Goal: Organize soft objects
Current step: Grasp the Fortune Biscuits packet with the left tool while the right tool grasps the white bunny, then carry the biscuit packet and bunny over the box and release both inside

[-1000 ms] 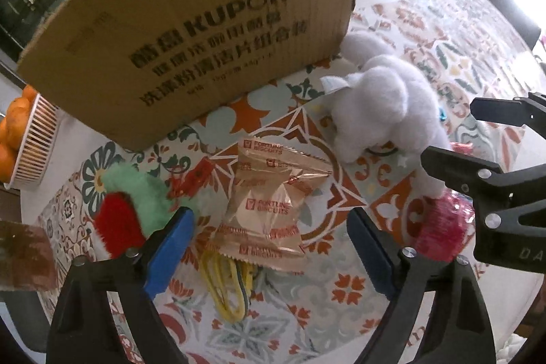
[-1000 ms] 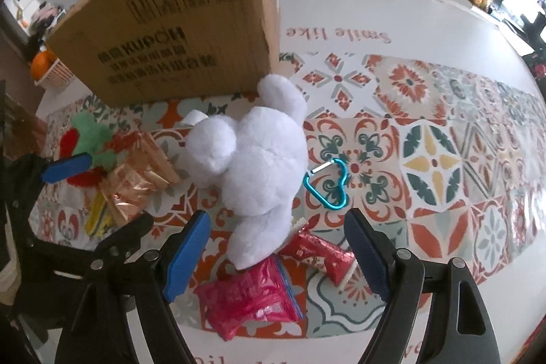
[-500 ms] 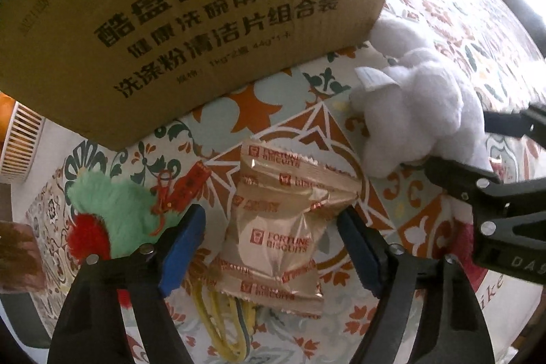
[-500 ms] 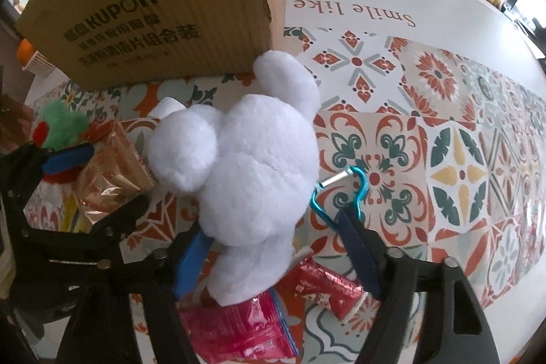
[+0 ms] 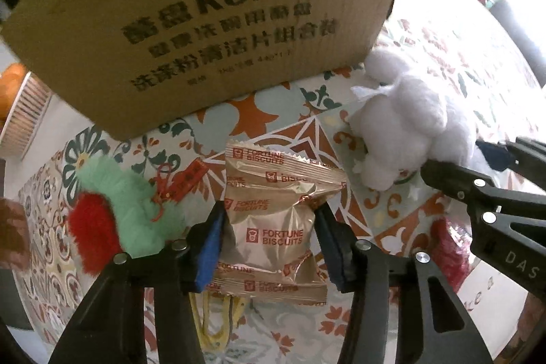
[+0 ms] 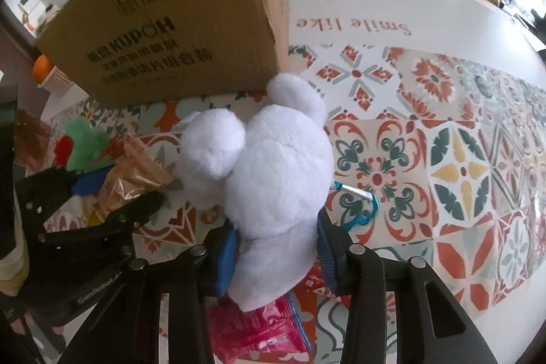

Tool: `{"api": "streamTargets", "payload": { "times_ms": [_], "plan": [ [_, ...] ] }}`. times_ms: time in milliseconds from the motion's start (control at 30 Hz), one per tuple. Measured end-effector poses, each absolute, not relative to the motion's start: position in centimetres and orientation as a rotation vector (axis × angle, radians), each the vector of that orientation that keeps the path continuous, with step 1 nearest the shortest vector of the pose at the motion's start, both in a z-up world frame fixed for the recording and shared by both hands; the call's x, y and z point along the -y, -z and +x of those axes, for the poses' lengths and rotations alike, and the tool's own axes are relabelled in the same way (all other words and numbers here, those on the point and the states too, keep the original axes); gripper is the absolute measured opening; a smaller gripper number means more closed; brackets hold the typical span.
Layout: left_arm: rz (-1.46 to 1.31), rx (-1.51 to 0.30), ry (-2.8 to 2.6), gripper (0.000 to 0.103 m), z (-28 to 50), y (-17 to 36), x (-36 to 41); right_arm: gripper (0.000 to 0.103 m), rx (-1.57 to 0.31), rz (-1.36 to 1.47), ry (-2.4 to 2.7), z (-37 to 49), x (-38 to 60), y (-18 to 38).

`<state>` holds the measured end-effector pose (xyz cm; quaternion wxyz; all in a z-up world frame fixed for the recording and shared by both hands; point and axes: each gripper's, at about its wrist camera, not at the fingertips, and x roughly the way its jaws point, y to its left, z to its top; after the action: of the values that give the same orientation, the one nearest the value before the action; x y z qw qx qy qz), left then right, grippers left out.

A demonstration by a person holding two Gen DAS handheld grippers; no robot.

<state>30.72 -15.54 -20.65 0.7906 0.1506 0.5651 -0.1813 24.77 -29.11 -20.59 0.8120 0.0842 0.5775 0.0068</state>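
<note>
My left gripper is shut on a gold Fortune Biscuits packet, its blue pads pressing both sides. My right gripper is shut on the lower body of a white plush toy, which also shows at the right of the left wrist view. A green and red fuzzy toy lies left of the packet. The large cardboard box stands just behind, its inside hidden.
A pink snack packet and a red wrapper lie under the plush. A teal carabiner lies right of it. Yellow clips lie under the packet. A basket of oranges stands at the left on the patterned tablecloth.
Both grippers moved forward and closed: the left on the biscuit packet, the right on the white plush toy.
</note>
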Motion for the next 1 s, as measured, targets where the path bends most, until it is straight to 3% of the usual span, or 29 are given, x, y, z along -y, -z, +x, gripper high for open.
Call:
{"api": "streamTargets", "payload": {
  "times_ms": [1000],
  "plan": [
    [0.099,-0.939,0.279,0.05,23.9,9.0,11.5,0.04,-0.945,0.218,-0.026,19.6,28.4,9.5]
  ]
}}
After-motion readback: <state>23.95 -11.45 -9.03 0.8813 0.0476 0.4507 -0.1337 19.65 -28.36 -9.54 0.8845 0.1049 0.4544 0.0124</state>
